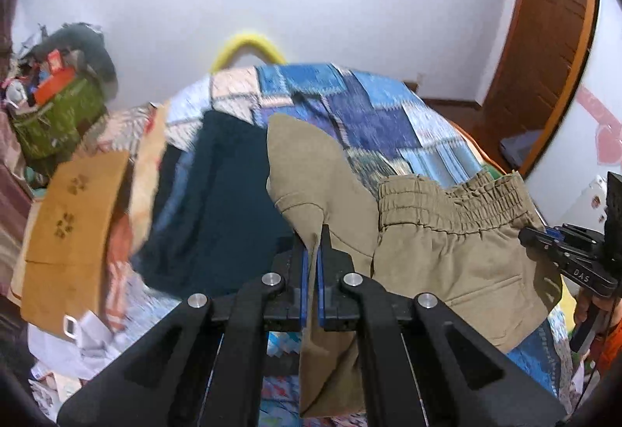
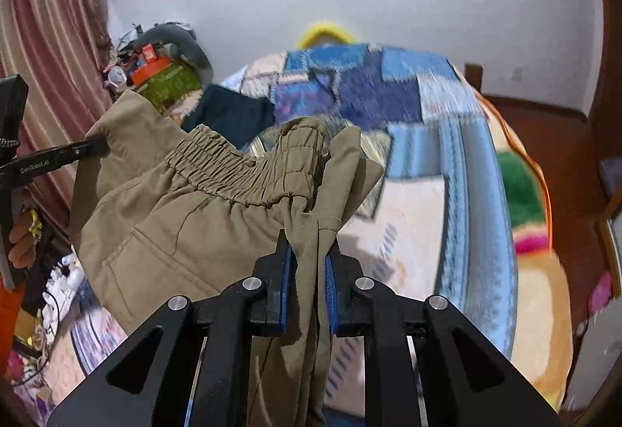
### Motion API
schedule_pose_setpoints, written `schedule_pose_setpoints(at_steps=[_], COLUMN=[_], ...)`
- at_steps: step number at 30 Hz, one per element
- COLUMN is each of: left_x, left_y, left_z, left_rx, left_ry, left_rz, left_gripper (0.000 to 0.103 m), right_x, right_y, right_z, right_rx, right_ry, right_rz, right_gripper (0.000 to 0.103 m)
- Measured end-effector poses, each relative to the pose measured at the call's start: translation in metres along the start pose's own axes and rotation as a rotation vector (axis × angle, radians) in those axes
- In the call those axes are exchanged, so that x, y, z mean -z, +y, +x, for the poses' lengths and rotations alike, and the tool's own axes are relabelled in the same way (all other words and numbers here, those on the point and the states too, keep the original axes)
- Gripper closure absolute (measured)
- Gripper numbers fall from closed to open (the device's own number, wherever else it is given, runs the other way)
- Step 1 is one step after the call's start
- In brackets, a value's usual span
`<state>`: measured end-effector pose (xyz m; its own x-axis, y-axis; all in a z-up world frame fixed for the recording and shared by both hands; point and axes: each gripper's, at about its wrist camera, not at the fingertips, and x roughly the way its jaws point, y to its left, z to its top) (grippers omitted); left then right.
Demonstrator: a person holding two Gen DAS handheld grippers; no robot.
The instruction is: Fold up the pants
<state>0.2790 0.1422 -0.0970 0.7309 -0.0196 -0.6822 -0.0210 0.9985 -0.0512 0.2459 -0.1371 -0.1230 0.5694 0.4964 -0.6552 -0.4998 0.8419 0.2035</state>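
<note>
The khaki pants with an elastic waistband hang in the air above the bed, held by both grippers. My left gripper is shut on a fold of the pants' cloth, which sticks up past the fingers. My right gripper is shut on a bunch of cloth at the waistband end of the pants. The right gripper also shows at the right edge of the left wrist view, and the left gripper at the left of the right wrist view.
A bed with a blue patchwork blanket lies below. A dark teal garment and an orange-brown cloth lie on it. A green bag with clutter stands at the left, a wooden door at the right.
</note>
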Motion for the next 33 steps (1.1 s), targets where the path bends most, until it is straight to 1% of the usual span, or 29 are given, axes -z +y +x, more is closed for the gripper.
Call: schedule_pose_setpoints(at_steps=[5,10,14,19,23,24,26,30,33], left_x=[-0.027,-0.053,-0.063,-0.064,-0.053,-0.05,-0.04,-0.009,0.012], left_y=[0.028,0.062,0.09,0.124,0.151,0.157,0.17,0.194,0.211], left_z=[-0.005,0.002,0.018,0.057,0.099,0.108,0.131,0.177,0.194], left_rx=[-0.065,-0.139,-0.191,-0.242,-0.306,-0.311,-0.317,-0.362,-0.36], left_ry=[-0.055,-0.088,-0.083,-0.044,0.007,0.024,0.068,0.184,0.243], left_rz=[-0.018,-0.043,-0.062,-0.095,-0.104,-0.114,-0.134,-0.167,-0.202], left_gripper=[0.1,0.1,0.1,0.1,0.1,0.1,0.1,0.099,0.095], right_x=[-0.042,-0.077,-0.095,-0.109,-0.109,-0.107,-0.102,-0.082,-0.067], right_y=[0.022,0.044,0.064,0.089,0.101,0.103,0.107,0.107,0.103], right_z=[0.014,0.037,0.064,0.11,0.149,0.162,0.182,0.219,0.231], right_rx=[-0.005,-0.017,-0.022,-0.022,-0.032,-0.036,-0.036,-0.03,-0.007], right_ry=[-0.056,-0.093,-0.096,-0.08,-0.043,-0.027,0.004,0.098,0.126], right_rz=[-0.061,-0.099,-0.13,-0.157,-0.149,-0.145,-0.142,-0.138,-0.132], right_gripper=[0.09,0.09,0.09,0.09,0.09,0.09,0.09,0.09,0.09])
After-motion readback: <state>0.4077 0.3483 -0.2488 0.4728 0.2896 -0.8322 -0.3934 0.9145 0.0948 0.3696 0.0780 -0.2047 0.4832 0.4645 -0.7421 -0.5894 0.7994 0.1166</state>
